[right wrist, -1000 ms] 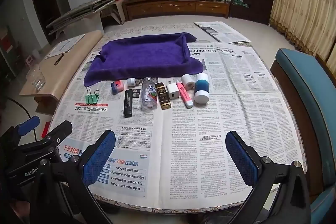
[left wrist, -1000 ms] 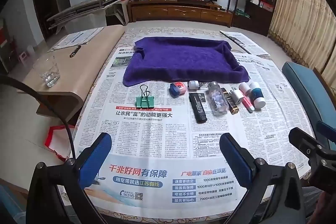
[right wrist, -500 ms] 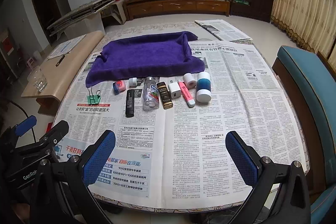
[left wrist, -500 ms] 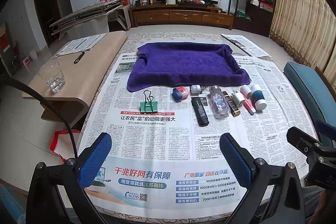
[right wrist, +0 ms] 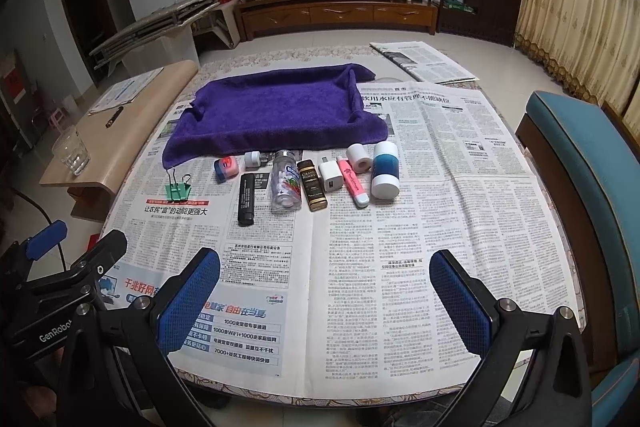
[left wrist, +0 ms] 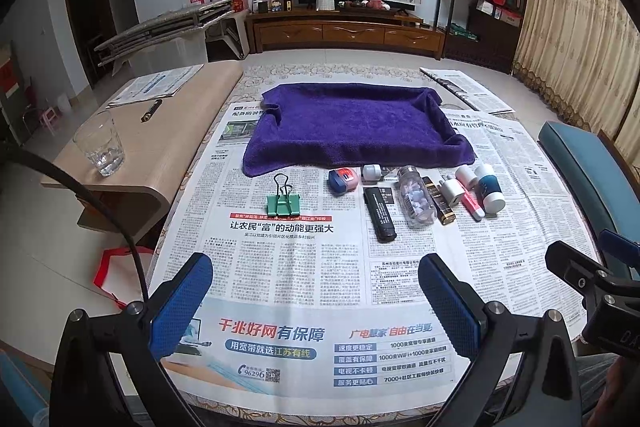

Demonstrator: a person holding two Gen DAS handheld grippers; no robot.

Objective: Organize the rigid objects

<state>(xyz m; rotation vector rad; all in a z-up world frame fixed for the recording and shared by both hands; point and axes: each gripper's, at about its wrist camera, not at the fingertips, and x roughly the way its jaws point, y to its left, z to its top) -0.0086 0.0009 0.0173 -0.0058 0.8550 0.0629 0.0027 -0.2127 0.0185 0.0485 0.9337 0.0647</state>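
A row of small objects lies on the newspaper in front of a purple towel tray [left wrist: 352,123] [right wrist: 276,115]: green binder clip [left wrist: 283,202] [right wrist: 178,190], blue-pink case [left wrist: 342,181], black bar [left wrist: 379,214] [right wrist: 246,199], clear pill bottle [left wrist: 416,203] [right wrist: 285,187], dark brown box [right wrist: 313,185], white charger [right wrist: 330,177], pink highlighter [right wrist: 353,183], white-blue cylinder [right wrist: 385,169]. My left gripper [left wrist: 316,303] is open and empty near the table's front edge. My right gripper [right wrist: 325,299] is open and empty, to its right.
A drinking glass [left wrist: 99,143] and a pen [left wrist: 151,110] sit on a low wooden bench at the left. A blue chair [right wrist: 584,163] stands at the right table edge. Newspaper covers the table [right wrist: 420,227].
Both grippers have drawn back and risen slightly, so the objects look a little farther away. Nothing on the table has moved.
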